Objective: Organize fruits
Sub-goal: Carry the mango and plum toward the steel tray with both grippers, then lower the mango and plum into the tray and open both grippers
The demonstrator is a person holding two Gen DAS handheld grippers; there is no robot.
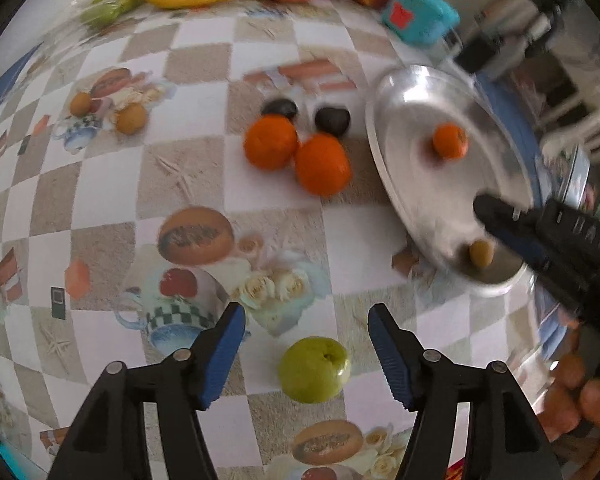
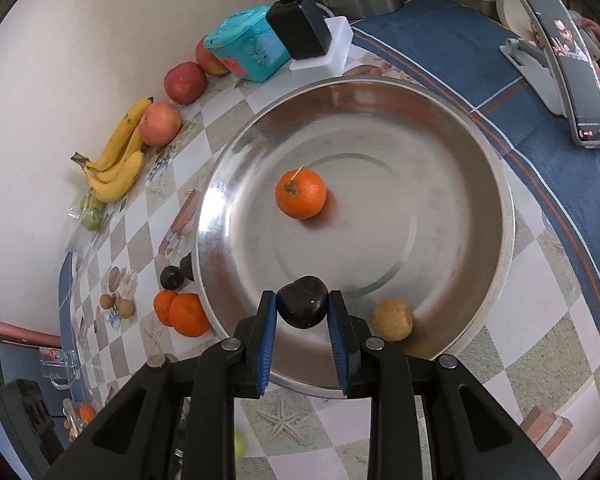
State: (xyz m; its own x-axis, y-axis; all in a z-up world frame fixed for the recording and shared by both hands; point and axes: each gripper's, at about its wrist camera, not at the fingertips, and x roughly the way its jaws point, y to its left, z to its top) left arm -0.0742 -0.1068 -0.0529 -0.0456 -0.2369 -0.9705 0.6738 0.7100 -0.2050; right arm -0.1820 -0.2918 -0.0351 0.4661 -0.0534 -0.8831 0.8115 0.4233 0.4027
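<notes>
A round steel tray (image 2: 480, 152) holds an orange (image 2: 301, 194) in its middle and a small brown fruit (image 2: 393, 319) at its near rim. My right gripper (image 2: 302, 312) is shut on a dark plum (image 2: 303, 307), held over the tray's near edge; it shows blurred in the left wrist view (image 1: 500, 216). My left gripper (image 1: 306, 346) is open, its fingers on either side of a green guava (image 1: 314, 369) that lies on the table. Two oranges (image 1: 296, 156) and two dark plums (image 1: 306, 114) lie left of the tray (image 1: 404, 160).
Bananas (image 2: 116, 160) and three red apples (image 2: 160, 124) line the wall, with a teal box (image 2: 246, 50) and a black adapter (image 2: 300, 24) beyond. A phone on a stand (image 2: 560, 64) is at the right. Two small brown fruits (image 1: 108, 112) lie at the left.
</notes>
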